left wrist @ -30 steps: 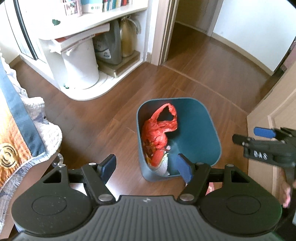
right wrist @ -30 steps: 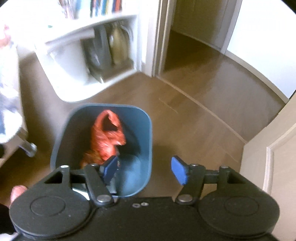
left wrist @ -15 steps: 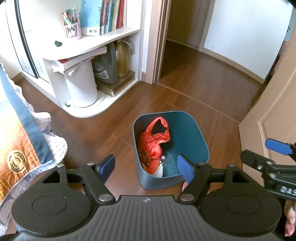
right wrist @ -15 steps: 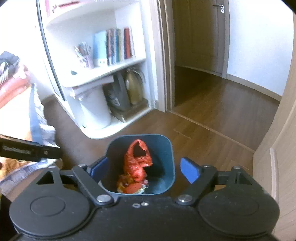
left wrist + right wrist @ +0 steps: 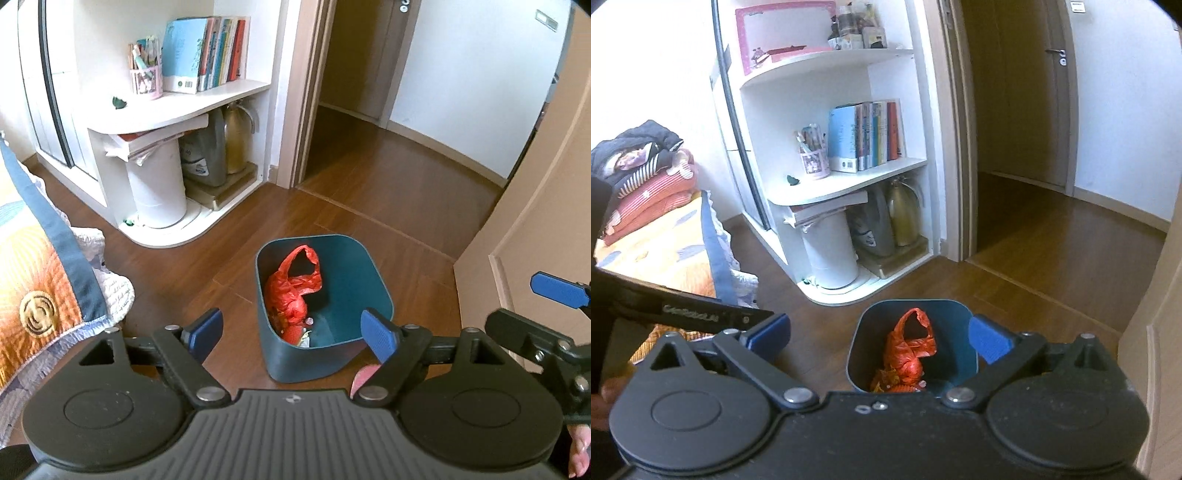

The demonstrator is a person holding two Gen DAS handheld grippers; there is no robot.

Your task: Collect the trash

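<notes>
A dark teal waste bin (image 5: pixel 354 273) (image 5: pixel 960 314) stands on the wooden floor. Inside it lie a crumpled red plastic bag (image 5: pixel 291 291) (image 5: pixel 908 350) and some small scraps. My left gripper (image 5: pixel 293 332) hangs above the bin's near side; its jaws are opening and nothing is between them. My right gripper (image 5: pixel 881 338) is also above the bin, its jaws opening with nothing held. In the left wrist view the right gripper (image 5: pixel 554 310) shows at the right edge.
A white corner shelf unit (image 5: pixel 177 107) (image 5: pixel 849 177) holds books, a pen cup, a white bucket (image 5: pixel 157 188) and a kettle. A bed with an orange quilt (image 5: pixel 33 280) lies at left. An open doorway (image 5: pixel 369 92) is beyond; a beige door (image 5: pixel 535 240) stands at right.
Both grippers have risen and drawn back from the bin, which now looks smaller and lower in view. Their jaws have spread wider. The red bag stays in the bin.
</notes>
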